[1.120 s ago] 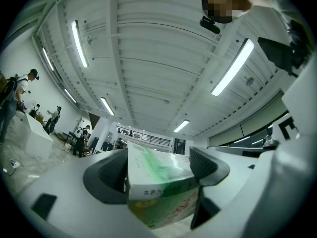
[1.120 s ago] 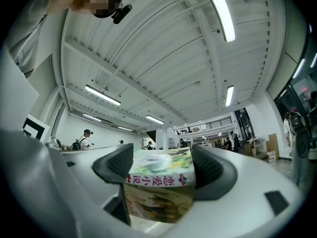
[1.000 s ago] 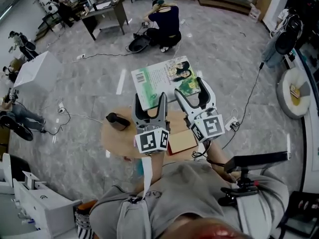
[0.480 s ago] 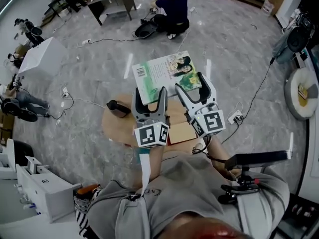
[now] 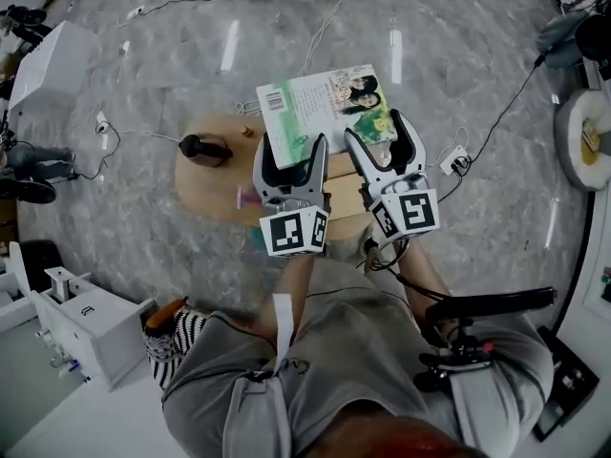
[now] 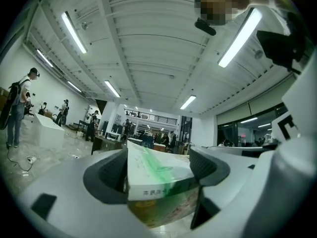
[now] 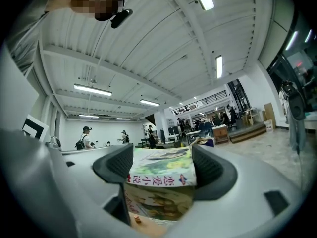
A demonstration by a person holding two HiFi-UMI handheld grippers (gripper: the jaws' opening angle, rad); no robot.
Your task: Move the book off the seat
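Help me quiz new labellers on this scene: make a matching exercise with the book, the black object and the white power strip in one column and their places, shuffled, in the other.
Things: 1 book; 2 black object; 3 white power strip.
Places: A on the floor, right of the seat in the head view; B clamped by the left gripper and right gripper; C lying on the round wooden seat.
Pairs: 1-B, 2-C, 3-A.
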